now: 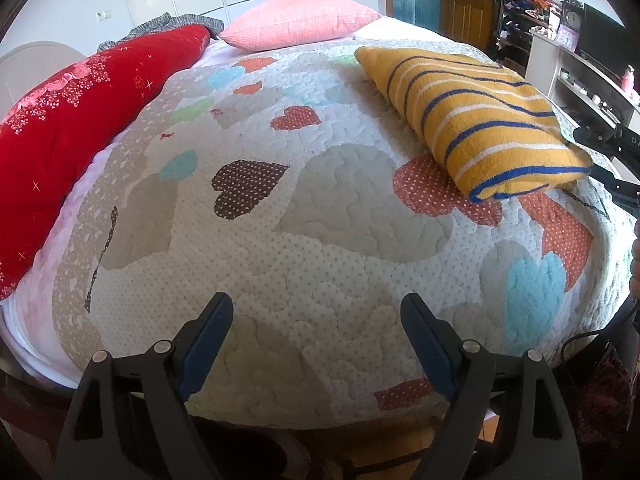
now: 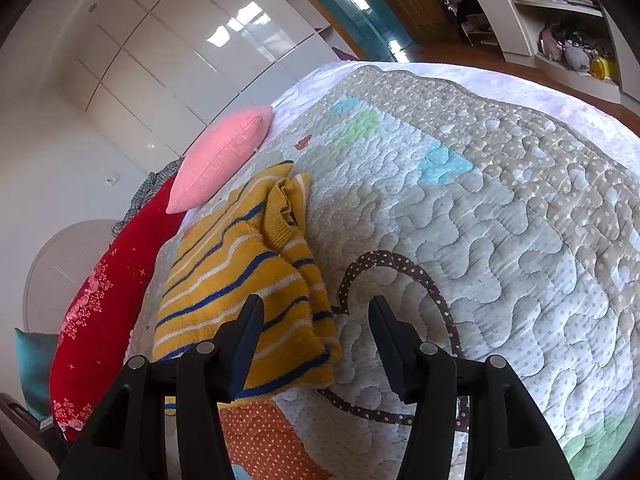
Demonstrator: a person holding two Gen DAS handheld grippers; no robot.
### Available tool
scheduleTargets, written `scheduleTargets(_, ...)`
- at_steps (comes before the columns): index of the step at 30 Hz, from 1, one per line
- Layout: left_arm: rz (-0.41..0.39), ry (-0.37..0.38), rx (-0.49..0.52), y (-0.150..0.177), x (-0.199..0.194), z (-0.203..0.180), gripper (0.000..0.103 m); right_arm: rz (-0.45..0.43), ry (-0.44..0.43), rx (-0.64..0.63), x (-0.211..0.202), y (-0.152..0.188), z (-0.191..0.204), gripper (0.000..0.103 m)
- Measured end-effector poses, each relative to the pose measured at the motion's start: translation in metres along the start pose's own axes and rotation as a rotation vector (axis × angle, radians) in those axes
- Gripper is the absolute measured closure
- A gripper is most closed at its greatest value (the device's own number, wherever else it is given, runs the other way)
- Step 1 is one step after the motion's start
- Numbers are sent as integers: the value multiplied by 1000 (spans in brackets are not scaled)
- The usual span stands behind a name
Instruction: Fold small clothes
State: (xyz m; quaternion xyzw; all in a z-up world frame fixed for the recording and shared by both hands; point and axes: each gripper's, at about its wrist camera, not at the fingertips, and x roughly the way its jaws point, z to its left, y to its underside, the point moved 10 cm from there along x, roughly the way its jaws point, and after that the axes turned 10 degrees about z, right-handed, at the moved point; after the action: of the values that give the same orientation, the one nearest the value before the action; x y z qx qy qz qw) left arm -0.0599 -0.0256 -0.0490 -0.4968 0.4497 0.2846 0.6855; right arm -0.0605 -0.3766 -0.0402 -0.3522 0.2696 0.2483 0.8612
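The right hand-held gripper [image 2: 316, 320] hangs released, its jaws parted over the near corner of the folded striped sweater [image 2: 248, 292], apparently letting it rest on the bed [image 2: 520, 220]; the left hand-held gripper [image 1: 316, 316] waits empty, wide open, beside it

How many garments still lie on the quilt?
1: the yellow striped sweater, folded on the quilt near the right gripper. Grey fabric behind the red bolster may be another.
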Motion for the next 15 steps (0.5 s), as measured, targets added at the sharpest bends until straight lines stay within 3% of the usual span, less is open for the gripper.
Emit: scheduleTargets(15,-5,17,20,-2,2,-4,18,8,11,19,4,6,-6,41)
